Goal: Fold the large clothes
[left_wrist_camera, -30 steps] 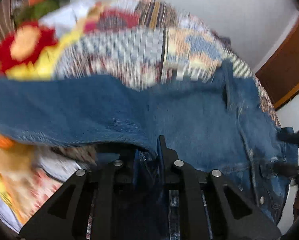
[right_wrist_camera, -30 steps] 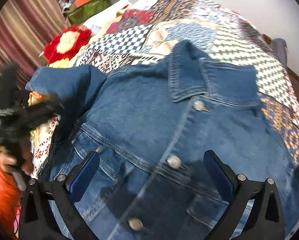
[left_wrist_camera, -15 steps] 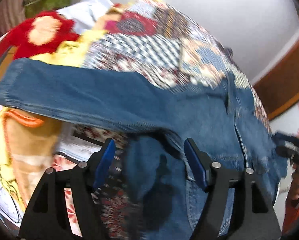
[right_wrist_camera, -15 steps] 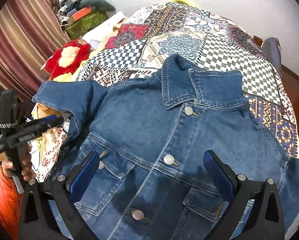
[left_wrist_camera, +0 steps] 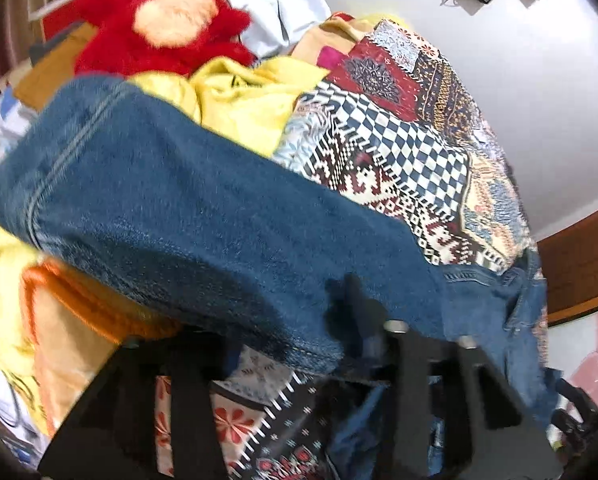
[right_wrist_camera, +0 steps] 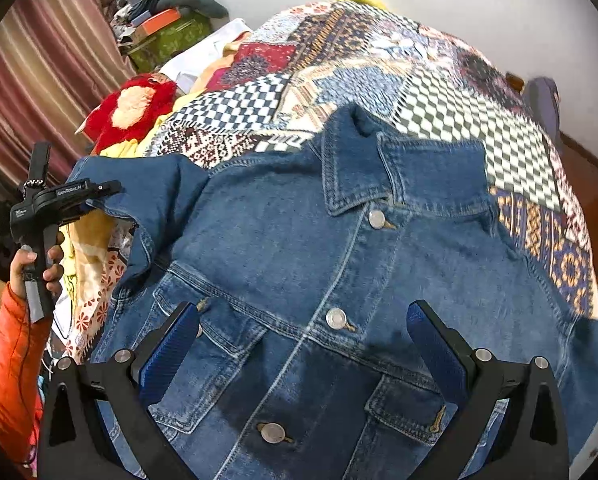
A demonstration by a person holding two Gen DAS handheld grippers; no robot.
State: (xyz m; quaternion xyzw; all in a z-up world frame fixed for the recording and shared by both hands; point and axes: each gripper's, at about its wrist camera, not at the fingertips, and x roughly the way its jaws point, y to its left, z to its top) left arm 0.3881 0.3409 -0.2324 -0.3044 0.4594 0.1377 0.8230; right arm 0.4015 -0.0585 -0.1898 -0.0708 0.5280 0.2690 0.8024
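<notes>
A blue denim jacket (right_wrist_camera: 299, 248) lies front up and buttoned on a patchwork bedspread (right_wrist_camera: 379, 64), collar away from me. Its left sleeve (left_wrist_camera: 187, 216) stretches out over the bed's edge. My left gripper (left_wrist_camera: 299, 320) sits under that sleeve's hem with its jaws closing. The denim edge lies between them and hides the pads, and one dark fingertip (left_wrist_camera: 355, 292) pokes up past the cloth. From the right wrist view the left gripper (right_wrist_camera: 59, 200), held by a hand, is at the sleeve's end. My right gripper (right_wrist_camera: 301, 308) hovers open above the jacket's chest pockets, gripping nothing.
A red plush toy (left_wrist_camera: 159, 28) and yellow cloth (left_wrist_camera: 239, 100) lie beside the sleeve. An orange-trimmed blanket (left_wrist_camera: 79, 320) hangs off the bed's left side. Boxes and clutter (right_wrist_camera: 159, 28) are stacked by a striped curtain (right_wrist_camera: 31, 80). Wooden furniture (left_wrist_camera: 579, 264) stands to the right.
The left gripper let go of the jacket's body, opened wide, and slid left along the sleeve, which now fills its view; its jaws have narrowed again. The right gripper stayed put.
</notes>
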